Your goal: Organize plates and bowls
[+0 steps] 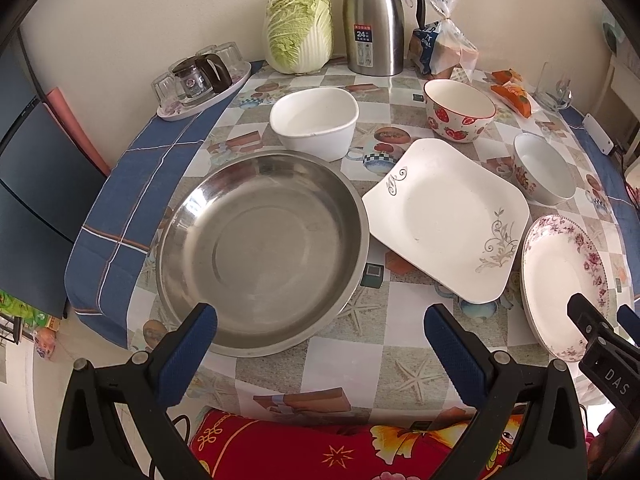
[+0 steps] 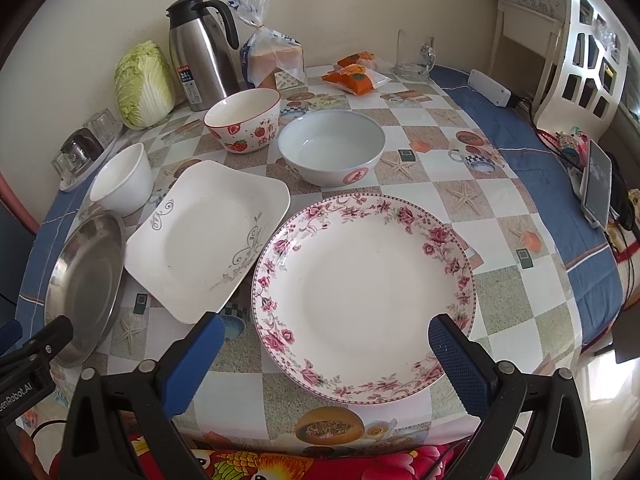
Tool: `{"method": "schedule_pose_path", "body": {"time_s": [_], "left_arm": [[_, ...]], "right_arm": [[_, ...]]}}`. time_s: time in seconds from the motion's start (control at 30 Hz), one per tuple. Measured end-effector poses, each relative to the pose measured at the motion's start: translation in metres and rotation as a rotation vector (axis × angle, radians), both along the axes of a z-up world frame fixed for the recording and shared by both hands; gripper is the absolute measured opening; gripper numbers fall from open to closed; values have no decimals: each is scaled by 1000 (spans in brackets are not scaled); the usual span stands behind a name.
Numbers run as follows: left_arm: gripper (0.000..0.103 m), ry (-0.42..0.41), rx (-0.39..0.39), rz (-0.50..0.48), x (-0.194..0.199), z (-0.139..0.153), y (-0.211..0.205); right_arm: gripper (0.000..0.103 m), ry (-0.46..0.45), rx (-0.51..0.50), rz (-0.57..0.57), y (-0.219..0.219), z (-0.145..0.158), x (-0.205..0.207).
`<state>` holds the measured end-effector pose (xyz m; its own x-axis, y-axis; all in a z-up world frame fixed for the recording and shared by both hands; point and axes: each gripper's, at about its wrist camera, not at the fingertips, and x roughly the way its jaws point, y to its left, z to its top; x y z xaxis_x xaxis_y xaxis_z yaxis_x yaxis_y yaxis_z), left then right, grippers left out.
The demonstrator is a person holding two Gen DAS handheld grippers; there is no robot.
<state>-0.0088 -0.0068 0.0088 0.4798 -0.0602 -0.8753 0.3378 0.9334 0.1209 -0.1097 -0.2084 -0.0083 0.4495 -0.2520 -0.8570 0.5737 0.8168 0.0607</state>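
Steel basin (image 1: 262, 252) sits at eleven o'clock from the left gripper (image 1: 320, 350), fingers wide and empty, while the right gripper (image 2: 326, 360), equally wide, hovers over the floral plate (image 2: 364, 296).

Bright soft daylight, glare on steel basin (image 1: 260, 252), fisheye-warped dark edges.

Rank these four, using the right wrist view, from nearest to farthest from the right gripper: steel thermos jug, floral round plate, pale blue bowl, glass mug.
1. Floral round plate, directly under the right gripper.
2. Pale blue bowl, just beyond the plate, centre.
3. Steel thermos jug, back left by the wall.
4. Glass mug, back right; too close to the jug to rank firmly.
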Motion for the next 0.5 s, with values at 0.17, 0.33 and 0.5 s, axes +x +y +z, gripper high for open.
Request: {"method": "schedule_pose_path", "body": {"time_s": [0.17, 0.33, 0.5], "left_arm": [[103, 16, -38, 10, 3, 0, 6], [103, 37, -61, 23, 7, -2, 10], [103, 35, -51, 64, 15, -2, 15]], "right_arm": [[103, 11, 2, 1, 0, -3, 1], [103, 21, 0, -1, 1, -5, 3], [103, 49, 14, 2, -2, -11, 10]]}}
